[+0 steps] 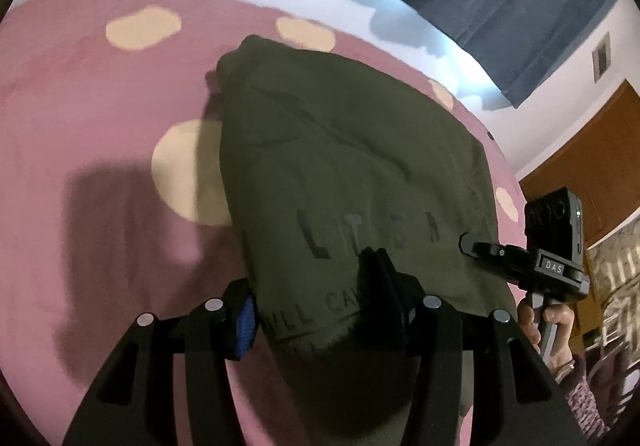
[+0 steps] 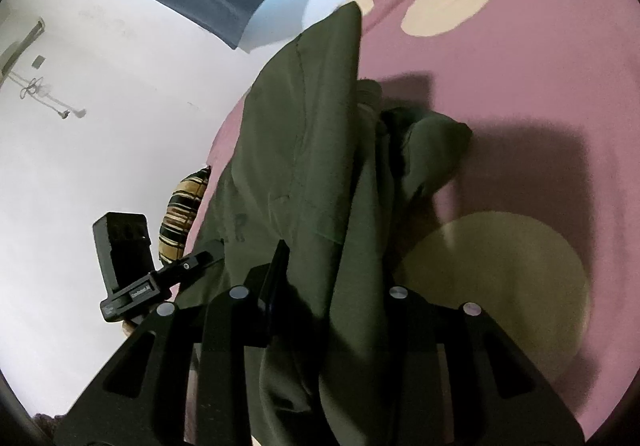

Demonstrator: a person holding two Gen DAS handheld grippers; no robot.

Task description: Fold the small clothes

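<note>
Bedspread [image 1: 100, 118]: pink with cream spots, it's under everything.
Shirt [image 1: 344, 174]: olive green with dark lettering, lifted off the bedspread at the near end and draping down between both tools, far end bunched on the pink.
Left gripper [image 1: 320, 310]: clamped onto the shirt's near hem, cloth running right through the fingers.
Right gripper [image 2: 336, 298]: pinching the same edge just beside it; its fingertip [image 1: 468, 242] pokes in at the shirt's right side.
</note>
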